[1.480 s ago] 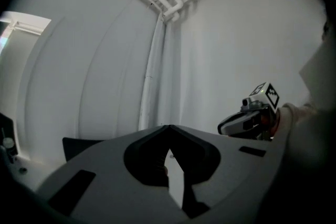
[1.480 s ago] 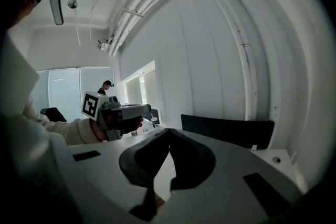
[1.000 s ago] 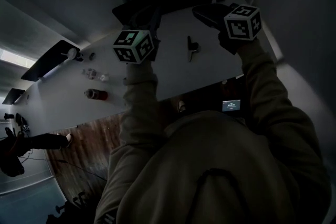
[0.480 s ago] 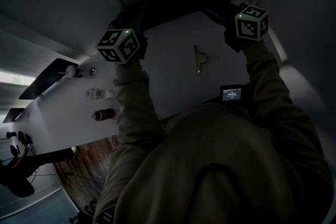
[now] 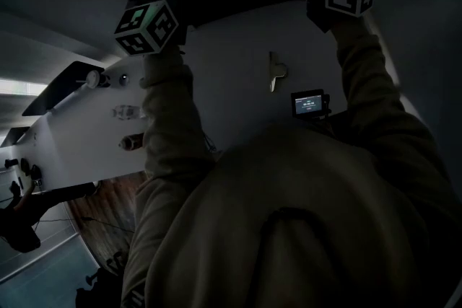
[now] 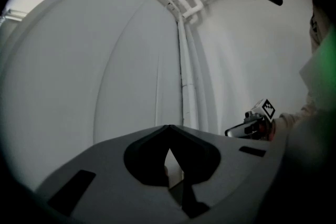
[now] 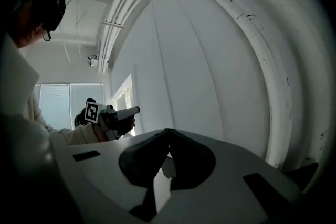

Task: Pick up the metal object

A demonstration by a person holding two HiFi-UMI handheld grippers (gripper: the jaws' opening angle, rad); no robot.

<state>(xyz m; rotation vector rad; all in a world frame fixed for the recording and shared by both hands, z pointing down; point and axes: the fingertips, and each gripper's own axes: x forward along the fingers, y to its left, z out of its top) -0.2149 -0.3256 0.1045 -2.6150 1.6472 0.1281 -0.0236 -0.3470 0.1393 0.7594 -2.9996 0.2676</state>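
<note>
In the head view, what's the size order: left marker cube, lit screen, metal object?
1. left marker cube, though it sits nearest the camera.
2. lit screen.
3. metal object, longer but thinner than the screen.

Small metal object (image 5: pixel 275 71), slim bar with a rounded lug on one side, lying flat on the white table (image 5: pixel 231 61), untouched
</note>
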